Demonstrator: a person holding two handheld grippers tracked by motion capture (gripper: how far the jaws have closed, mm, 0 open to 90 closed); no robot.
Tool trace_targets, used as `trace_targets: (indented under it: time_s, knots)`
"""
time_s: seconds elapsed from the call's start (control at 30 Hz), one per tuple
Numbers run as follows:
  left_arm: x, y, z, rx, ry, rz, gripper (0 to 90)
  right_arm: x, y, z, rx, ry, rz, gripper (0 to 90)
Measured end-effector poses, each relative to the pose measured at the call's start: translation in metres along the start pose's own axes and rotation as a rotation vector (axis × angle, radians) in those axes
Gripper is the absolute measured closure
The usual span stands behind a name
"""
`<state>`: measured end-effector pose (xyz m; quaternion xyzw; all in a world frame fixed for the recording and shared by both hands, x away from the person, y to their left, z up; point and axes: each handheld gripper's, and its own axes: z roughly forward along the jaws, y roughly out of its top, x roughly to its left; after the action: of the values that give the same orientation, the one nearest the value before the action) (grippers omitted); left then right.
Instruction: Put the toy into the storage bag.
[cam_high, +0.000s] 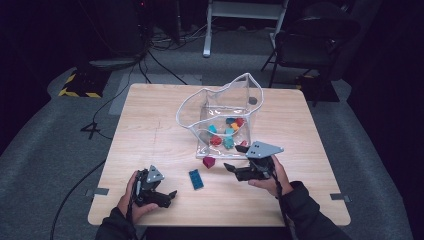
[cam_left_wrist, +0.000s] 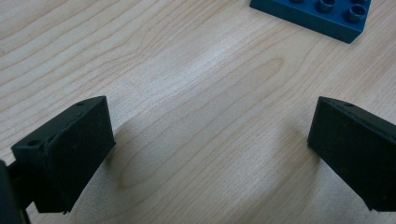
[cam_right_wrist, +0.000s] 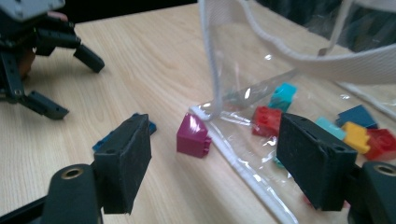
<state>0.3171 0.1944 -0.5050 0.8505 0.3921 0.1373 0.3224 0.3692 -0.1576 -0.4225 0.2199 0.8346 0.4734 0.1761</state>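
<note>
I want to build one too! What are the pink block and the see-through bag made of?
The pink block looks like hard, glossy plastic: smooth faces, sharp moulded edges, a faint shine. The see-through bag looks like soft clear vinyl with white fabric edging: it creases, reflects light, and shows the blocks inside.

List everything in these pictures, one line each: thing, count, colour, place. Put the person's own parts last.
table: one, light wood, centre of the floor.
clear bag: one, transparent with white trim, open on the table's far middle.
bricks in the bag: several; red, teal, yellow, dark blue; on the bag's bottom.
magenta brick: one, magenta, on the table at the bag's near edge.
blue brick: one, dark blue, flat on the table between the grippers.
chair: one, black, beyond the table at the right.
white frame: one, white, on the floor at the back.
cables: several, black, on the floor at the left.
left gripper: one, black, open, near the table's front.
right gripper: one, black, open, facing the magenta brick.
</note>
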Motion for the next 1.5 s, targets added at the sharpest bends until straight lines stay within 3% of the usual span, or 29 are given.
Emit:
trace_targets:
  time_s: [0.23,0.7,1.0,1.3,1.5]
  knots:
    - [0.000,0.000,0.000,0.000,-0.001,0.000,0.4,0.018,-0.013,0.016,0.013,0.047,0.012,26.8]
    - [0.000,0.000,0.000,0.000,0.000,0.000,0.4,0.061,-0.031,0.059,0.098,0.174,0.007,26.9]
    - [0.000,0.000,0.000,0.000,0.000,0.000,0.4,0.079,-0.035,0.082,0.143,0.180,-0.008,27.6]
    - [0.000,0.000,0.000,0.000,0.000,0.000,0.4,0.084,-0.031,0.096,0.189,0.103,-0.002,27.8]
    - [0.000,0.000,0.000,0.000,0.000,0.000,0.4,0.085,-0.028,0.102,0.207,0.096,0.010,26.1]
